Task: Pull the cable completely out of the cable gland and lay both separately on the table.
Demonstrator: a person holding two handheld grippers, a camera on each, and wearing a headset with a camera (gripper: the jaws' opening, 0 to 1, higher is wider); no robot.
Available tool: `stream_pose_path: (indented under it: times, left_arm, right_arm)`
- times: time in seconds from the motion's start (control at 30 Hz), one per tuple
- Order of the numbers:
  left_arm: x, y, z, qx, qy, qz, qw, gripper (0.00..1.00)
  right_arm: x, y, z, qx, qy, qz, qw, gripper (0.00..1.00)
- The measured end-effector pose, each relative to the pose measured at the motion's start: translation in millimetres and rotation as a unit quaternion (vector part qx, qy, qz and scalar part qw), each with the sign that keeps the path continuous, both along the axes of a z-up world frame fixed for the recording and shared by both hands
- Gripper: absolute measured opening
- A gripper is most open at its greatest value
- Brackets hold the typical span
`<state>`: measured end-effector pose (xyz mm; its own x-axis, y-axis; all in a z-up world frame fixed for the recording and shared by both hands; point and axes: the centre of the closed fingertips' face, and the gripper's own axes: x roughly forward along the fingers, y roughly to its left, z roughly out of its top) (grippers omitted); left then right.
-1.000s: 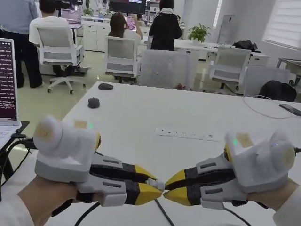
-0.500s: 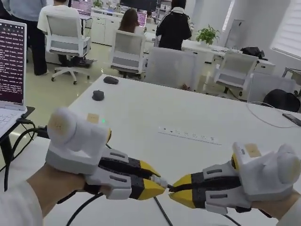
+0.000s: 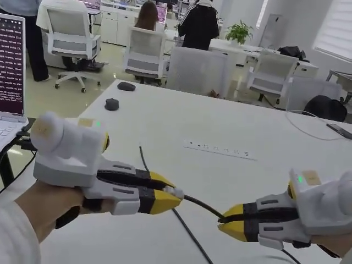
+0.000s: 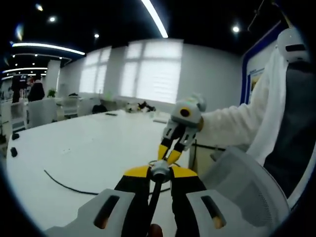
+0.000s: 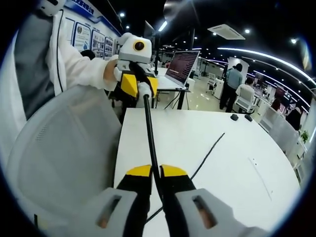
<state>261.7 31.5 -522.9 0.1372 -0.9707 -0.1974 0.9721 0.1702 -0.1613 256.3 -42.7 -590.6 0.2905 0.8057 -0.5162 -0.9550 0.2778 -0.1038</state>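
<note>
In the head view my left gripper [image 3: 170,197] is shut on a small white cable gland [image 3: 176,192], held above the white table [image 3: 231,121]. A black cable [image 3: 201,204] runs taut out of the gland to my right gripper [image 3: 224,221], which is shut on it a hand's width away. The cable's other end lies slack on the table behind the gland. The right gripper view looks along its own shut jaws [image 5: 155,170] and the cable [image 5: 148,128] to the gland [image 5: 144,91]. In the left gripper view the gland [image 4: 159,170] sits between the jaws.
A flush socket strip [image 3: 220,151] lies mid-table, with two mice [image 3: 111,104] at the far left corner. A laptop [image 3: 11,71] stands to the left, and office chairs [image 3: 198,71] and people sit beyond the table. A mesh chair back [image 5: 59,148] is close behind me.
The two grippers, nearly tip to tip a second ago, have moved apart. A stretch of black cable now shows between the gland and the right gripper.
</note>
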Motion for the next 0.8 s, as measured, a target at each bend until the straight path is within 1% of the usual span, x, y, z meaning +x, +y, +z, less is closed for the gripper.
stream_pose_path:
  times: [0.2, 0.4, 0.5, 0.53, 0.57, 0.63, 0.7, 0.73, 0.8]
  left_arm:
    - [-0.7, -2.8, 0.4, 0.000, 0.000, -0.003, 1.0000, 0.16]
    - [1.1, -3.9, 1.4, 0.001, 0.001, -0.002, 1.0000, 0.16]
    - [4.2, -3.2, 0.4, 0.005, 0.000, 0.005, 1.0000, 0.16]
    - [5.7, -2.7, -0.2, 0.006, 0.000, 0.008, 1.0000, 0.16]
    - [7.8, -1.7, -1.3, 0.007, 0.001, 0.012, 0.9999, 0.16]
    - [10.3, -0.2, -1.9, 0.007, 0.002, 0.017, 0.9998, 0.16]
    - [12.1, 0.8, -1.7, 0.006, 0.005, 0.020, 0.9998, 0.16]
    - [12.3, 0.9, -1.6, 0.006, 0.005, 0.020, 0.9998, 0.16]
    - [12.1, 0.3, -1.6, 0.008, 0.004, 0.017, 0.9998, 0.16]
  right_arm:
    - [1.2, -0.3, -0.2, -0.001, 0.002, 0.000, 1.0000, 0.05]
    - [1.7, -3.7, 3.5, 0.014, 0.007, -0.009, 0.9998, 0.07]
    - [1.3, -12.5, 5.2, 0.017, 0.006, -0.021, 0.9996, 0.14]
    - [0.0, -17.9, 5.9, 0.020, 0.008, -0.030, 0.9993, 0.16]
    - [-2.7, -22.5, 5.5, 0.019, 0.011, -0.029, 0.9993, 0.16]
    - [-6.3, -33.0, 7.0, 0.026, 0.015, -0.042, 0.9987, 0.16]
    - [-7.8, -45.0, 8.5, 0.022, 0.011, -0.058, 0.9980, 0.19]
    - [-10.0, -49.0, 12.0, 0.020, 0.007, -0.064, 0.9977, 0.21]
    - [-11.9, -51.3, 19.2, 0.024, -0.002, -0.068, 0.9974, 0.26]
